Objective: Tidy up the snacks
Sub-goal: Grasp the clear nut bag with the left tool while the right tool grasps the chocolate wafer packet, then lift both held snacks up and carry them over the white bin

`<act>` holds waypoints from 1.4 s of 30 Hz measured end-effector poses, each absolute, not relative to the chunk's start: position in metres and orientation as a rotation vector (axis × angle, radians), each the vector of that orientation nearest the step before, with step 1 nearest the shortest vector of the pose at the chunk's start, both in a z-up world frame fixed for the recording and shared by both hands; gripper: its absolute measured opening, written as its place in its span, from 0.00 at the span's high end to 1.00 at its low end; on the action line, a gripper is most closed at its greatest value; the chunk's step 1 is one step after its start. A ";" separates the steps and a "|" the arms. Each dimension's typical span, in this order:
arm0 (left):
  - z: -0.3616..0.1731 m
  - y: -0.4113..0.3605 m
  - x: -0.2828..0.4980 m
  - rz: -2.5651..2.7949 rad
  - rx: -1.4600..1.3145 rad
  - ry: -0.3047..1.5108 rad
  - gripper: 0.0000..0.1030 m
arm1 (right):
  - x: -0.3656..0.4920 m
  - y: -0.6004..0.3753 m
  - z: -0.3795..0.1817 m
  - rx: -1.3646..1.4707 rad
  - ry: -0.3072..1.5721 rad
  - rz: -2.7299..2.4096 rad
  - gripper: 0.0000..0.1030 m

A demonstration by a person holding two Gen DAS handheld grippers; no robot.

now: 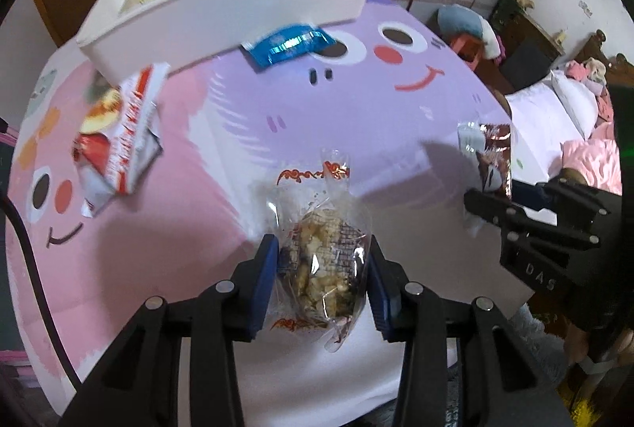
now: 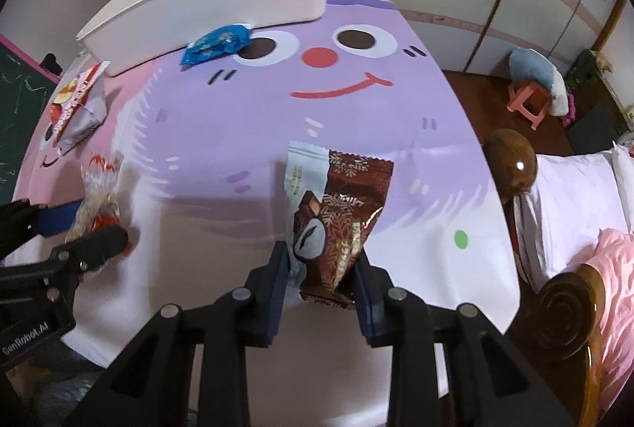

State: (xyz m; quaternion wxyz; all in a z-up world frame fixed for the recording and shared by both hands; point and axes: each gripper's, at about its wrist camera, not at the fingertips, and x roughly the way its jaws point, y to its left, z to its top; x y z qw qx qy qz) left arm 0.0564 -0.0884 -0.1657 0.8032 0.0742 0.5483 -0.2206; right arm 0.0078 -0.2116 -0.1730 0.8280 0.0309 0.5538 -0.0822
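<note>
Between each tongs' pads, one snack: clear packet [image 1: 323, 260] left, brown packet [image 2: 337, 224] right.

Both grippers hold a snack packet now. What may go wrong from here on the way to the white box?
1. The left gripper pinches a crinkly clear packet of brittle snacks; the squeeze may crush them.
2. The right gripper holds the brown packet only at its lower end, so it may swing or slip out.
3. The blue packet lies against the front of the white box and may get knocked.
</note>
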 end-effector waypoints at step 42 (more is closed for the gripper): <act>0.121 -0.021 0.201 -0.206 0.114 0.645 0.60 | 0.181 -0.151 0.123 -0.104 0.592 -0.001 0.71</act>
